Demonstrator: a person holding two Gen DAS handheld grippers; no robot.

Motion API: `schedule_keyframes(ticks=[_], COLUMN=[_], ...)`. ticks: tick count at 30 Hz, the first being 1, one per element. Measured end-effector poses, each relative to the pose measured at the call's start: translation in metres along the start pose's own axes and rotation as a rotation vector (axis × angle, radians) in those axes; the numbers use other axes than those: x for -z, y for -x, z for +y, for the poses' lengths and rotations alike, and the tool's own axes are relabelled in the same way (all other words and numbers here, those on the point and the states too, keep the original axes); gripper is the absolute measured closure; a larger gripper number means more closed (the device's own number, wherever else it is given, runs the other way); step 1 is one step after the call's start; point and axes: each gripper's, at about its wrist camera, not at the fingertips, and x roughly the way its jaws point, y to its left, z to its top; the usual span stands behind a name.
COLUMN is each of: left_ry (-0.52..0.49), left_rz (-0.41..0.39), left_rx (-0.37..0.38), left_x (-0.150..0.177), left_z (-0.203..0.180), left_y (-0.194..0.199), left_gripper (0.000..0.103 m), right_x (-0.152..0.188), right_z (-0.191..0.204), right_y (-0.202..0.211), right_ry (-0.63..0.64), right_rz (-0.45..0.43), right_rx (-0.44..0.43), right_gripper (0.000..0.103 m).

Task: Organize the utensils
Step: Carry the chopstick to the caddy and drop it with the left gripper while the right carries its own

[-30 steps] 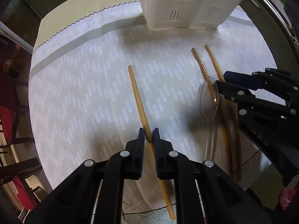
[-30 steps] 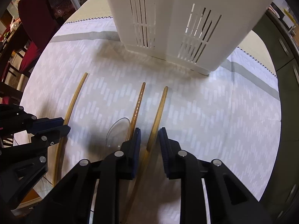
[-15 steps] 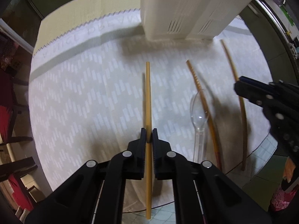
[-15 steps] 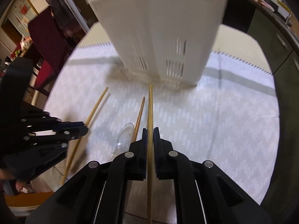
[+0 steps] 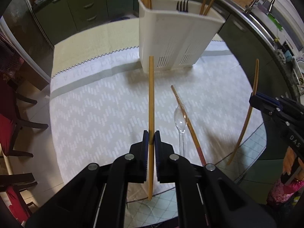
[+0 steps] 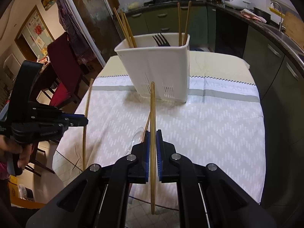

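My left gripper [image 5: 151,135] is shut on a wooden chopstick [image 5: 151,95] and holds it above the table, pointing at the white utensil caddy [image 5: 176,38]. My right gripper [image 6: 152,135] is shut on another wooden chopstick [image 6: 152,110], also lifted and pointing at the caddy [image 6: 157,72]. Each gripper shows in the other's view, the right one [image 5: 254,99] with its chopstick [image 5: 250,110], the left one [image 6: 83,120] with its chopstick [image 6: 86,117]. A third chopstick [image 5: 187,123] and a clear plastic spoon [image 5: 181,121] lie on the tablecloth between them.
The caddy holds several chopsticks [image 6: 125,28] and a black fork [image 6: 161,39]. The white patterned tablecloth [image 5: 98,114] covers a table; its near edge is just below the grippers. Red chairs [image 6: 62,79] stand left; kitchen counters [image 6: 275,38] and a sink run behind and right.
Both grippers closed on their chopsticks, lifted them off the cloth and rose and pulled back, so the caddy's open top has come into view.
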Motion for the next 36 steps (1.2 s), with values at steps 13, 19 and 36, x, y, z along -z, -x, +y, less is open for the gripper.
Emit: schedule_keyframes(ticks=[13,19,36], left_ry=[-0.061,-0.069,-0.110], left_rz=[-0.099,-0.115,-0.276], left_rx=[0.002,0.003,0.029], left_x=[0.023,0.021,-0.032], left_z=[-0.019,-0.024,-0.044], left_y=[0.048,0.056,0.130], left_gripper=[0.097,0.097,0.097], right_x=[0.013,0.011,-0.011], right_z=[0.002,0.005,0.012], right_y=[0.042,0.055,0.087], right_ry=[0.001,0.016,0.049], right_rz=[-0.093,-0.121,-0.175], right_rx=[-0.030,-0.028,-0.024], right_gripper=[0.096,0.096,0.096])
